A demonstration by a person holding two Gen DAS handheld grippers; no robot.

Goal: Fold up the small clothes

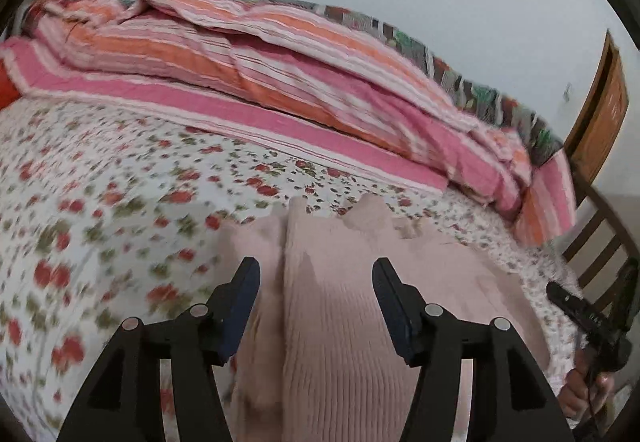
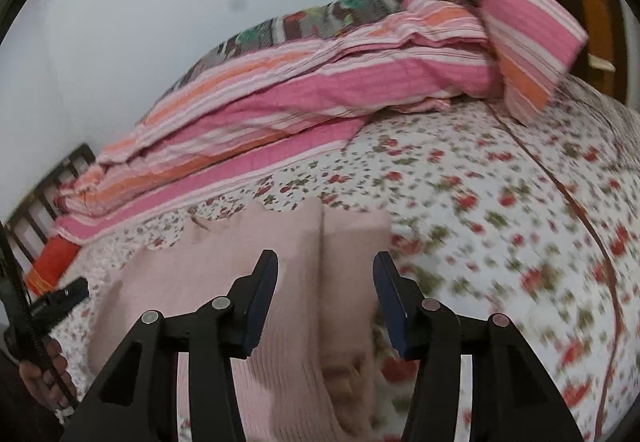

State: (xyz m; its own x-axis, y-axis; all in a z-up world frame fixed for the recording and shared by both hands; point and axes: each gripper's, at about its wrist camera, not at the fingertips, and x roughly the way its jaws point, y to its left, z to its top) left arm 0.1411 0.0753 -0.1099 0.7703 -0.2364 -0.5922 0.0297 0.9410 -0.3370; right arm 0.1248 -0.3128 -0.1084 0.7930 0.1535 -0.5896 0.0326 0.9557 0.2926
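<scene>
Pink knit garment [image 1: 340, 306] (grippers apart)

The pink garment [image 1: 340, 322] was a matt ribbed knit. The bedsheet [image 1: 100, 201] looked smooth printed floral cotton, the striped quilt [image 1: 240, 81] crinkled cloth. The gripper fingers [image 2: 260, 302] were matt black plastic; the footboard [image 1: 600, 242] dark wood.

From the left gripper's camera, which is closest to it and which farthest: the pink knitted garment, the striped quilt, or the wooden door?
1. Pink knitted garment: between the left gripper fingers.
2. Striped quilt: bunched across the bed beyond.
3. Wooden door: far right, by the wall.
</scene>
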